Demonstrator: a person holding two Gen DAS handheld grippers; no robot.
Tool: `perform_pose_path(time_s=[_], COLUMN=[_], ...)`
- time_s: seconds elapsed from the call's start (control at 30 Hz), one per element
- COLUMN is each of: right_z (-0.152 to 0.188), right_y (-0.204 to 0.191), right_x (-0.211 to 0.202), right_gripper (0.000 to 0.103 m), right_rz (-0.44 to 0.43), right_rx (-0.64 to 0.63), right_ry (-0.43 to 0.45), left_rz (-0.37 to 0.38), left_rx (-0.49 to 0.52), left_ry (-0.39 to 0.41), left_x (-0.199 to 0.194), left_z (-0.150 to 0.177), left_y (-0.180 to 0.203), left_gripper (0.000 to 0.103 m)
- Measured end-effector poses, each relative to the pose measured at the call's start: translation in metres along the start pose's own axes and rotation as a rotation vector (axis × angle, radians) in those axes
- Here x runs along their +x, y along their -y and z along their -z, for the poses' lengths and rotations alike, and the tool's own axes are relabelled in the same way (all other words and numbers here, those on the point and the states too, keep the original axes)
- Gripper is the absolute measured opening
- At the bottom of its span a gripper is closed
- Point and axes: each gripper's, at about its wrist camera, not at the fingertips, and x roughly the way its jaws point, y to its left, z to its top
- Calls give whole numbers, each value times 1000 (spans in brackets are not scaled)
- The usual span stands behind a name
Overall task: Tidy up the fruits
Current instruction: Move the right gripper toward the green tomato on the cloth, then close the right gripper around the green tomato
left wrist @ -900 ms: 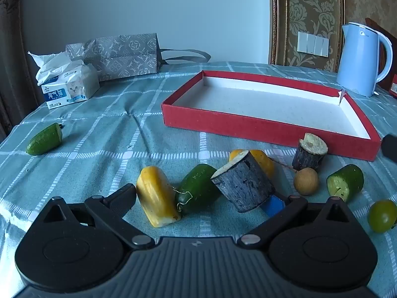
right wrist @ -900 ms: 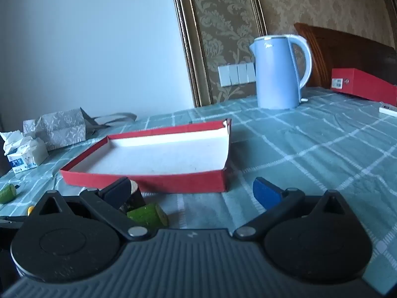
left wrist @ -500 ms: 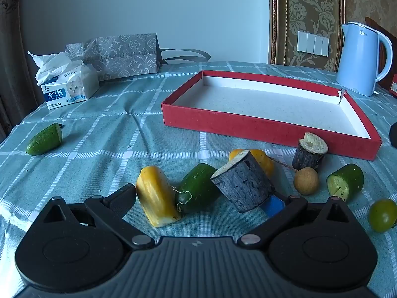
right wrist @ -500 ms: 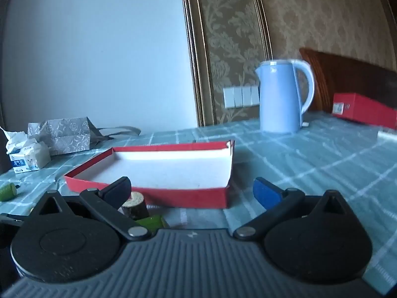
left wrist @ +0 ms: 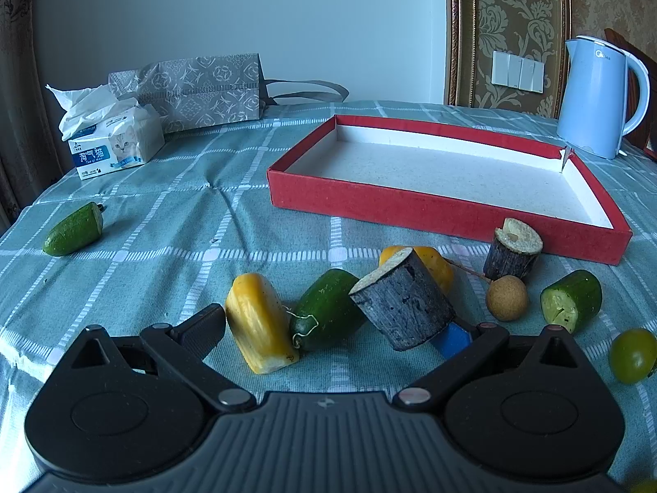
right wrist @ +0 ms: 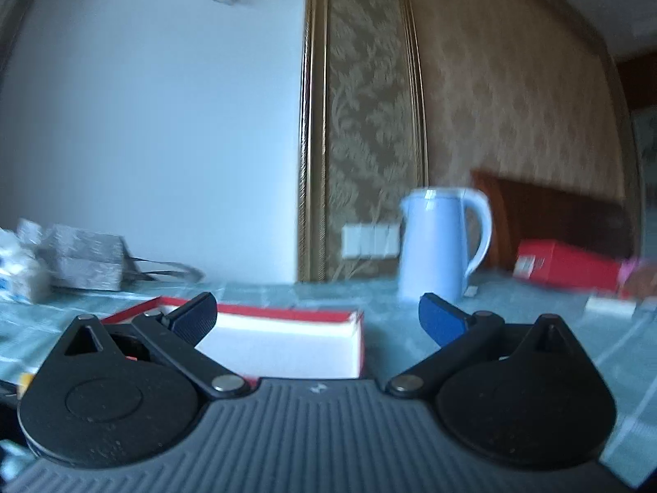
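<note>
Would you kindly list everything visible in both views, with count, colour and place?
tray: 1, red, empty, mid-table
yellow pieces: 2, front
dark chunks: 2, front
green pieces: 3, two front, one far left
brown ball: 1, front right
grape: 1, green, right edge
tissue pack: 1, white, back left
bag: 1, grey, back
kettle: 1, blue, back right
red box: 1, far right
left gripper: open
right gripper: open

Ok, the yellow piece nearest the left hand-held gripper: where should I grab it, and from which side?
Grip the yellow piece across its two long flat sides, mid-length, coming straight ahead from the near side. It stands tilted, cut end down, just inside the open left hand-held gripper; the green piece crowds its right.
</note>
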Motion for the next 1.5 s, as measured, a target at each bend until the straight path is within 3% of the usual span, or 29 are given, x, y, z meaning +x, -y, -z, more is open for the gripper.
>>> perform_pose_path(time_s=[0.07,0.1,0.2,0.33,0.43,0.57,0.63,0.77,0.93,1.0,1.5], right_z=[-8,-11,-10,7,0,-2,12,37,41,40,47], right_y=[4,11,38,49,69,89,88,86,70,63,81], right_x=[5,0,-17,-30,-43,-46,-46,-44,-58,-62,-83], right_gripper=[103,103,103,103,103,103,101,77,54,40,40], right_rz=[89,81,-107,-147,-189,-678,-800,-773,-739,-728,-690], right_rx=[-14,18,109,146,102,1,-15,-14,-137,-171,-163], right_ry=[15,13,-68,-159,-132,-426,-577,-643,-557,-538,-457], left_rz=[1,1,4,4,4,5,5,6,5,6,7], left_rx=[0,0,1,1,2,1,1,-1,0,0,-3], left_ry=[0,1,3,2,1,-1,-1,-2,-2,-3,-5], left_x=[0,0,2,6,5,5,5,3,3,3,3], left_z=[0,0,4,6,5,5,5,5,4,4,5], left_y=[0,0,1,0,-2,-1,-2,0,0,0,0], left_gripper=[103,103,103,103,103,103,103,103,103,103,103])
